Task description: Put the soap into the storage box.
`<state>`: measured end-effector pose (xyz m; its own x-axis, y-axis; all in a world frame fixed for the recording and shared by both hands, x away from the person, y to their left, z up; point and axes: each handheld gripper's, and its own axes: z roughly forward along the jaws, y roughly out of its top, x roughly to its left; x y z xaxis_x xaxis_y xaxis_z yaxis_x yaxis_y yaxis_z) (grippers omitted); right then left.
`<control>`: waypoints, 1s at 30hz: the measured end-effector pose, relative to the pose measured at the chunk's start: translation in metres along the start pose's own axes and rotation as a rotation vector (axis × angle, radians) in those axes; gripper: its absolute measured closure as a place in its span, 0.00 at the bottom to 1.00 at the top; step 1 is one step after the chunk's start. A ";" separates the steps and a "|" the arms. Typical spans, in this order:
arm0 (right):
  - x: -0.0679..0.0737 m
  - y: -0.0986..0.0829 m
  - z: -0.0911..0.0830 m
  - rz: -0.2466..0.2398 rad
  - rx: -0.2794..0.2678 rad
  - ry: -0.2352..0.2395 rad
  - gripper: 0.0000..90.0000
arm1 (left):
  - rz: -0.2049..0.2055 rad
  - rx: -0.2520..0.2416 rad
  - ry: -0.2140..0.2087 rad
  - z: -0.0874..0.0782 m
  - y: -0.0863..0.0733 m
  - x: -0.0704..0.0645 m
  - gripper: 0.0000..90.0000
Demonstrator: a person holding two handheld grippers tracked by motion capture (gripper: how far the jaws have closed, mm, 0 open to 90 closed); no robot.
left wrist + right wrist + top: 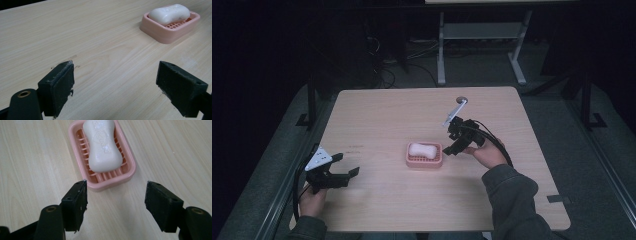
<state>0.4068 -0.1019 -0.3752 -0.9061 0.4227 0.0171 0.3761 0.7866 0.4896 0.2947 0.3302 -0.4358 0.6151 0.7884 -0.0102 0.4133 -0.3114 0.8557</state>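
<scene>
the white waisted soap bar [102,147] in its pink slotted plastic dish [127,176] lies just ahead of the nearer right gripper [116,202], its long axis running straight away between the released jaws; the left gripper [115,87], well apart, is also released.

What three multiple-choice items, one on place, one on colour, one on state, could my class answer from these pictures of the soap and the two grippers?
1. Where does the soap bar lie?
A. in the soap dish
B. on the bare table
C. between two jaws

2. What colour is the soap dish?
A. blue
B. pink
C. green

3. How do the jaws of the right gripper stand?
A. shut on the soap
B. shut on nothing
C. open

Answers: 1 A, the bar rests on the dish's slats. 2 B, its rim is pink. 3 C, bare table shows between the jaws, just short of the dish.
</scene>
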 end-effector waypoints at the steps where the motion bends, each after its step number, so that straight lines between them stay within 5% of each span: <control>1: 0.000 -0.002 0.000 0.000 0.004 -0.001 0.37 | 0.000 0.000 0.000 0.000 0.000 0.000 0.16; 30: 0.005 -0.026 -0.007 0.025 -0.004 -0.001 0.37 | 0.004 0.002 0.000 0.000 0.000 0.000 0.16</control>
<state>0.3909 -0.1229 -0.3815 -0.8964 0.4424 0.0281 0.3975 0.7741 0.4928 0.2948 0.3298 -0.4360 0.6169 0.7870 -0.0066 0.4121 -0.3159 0.8546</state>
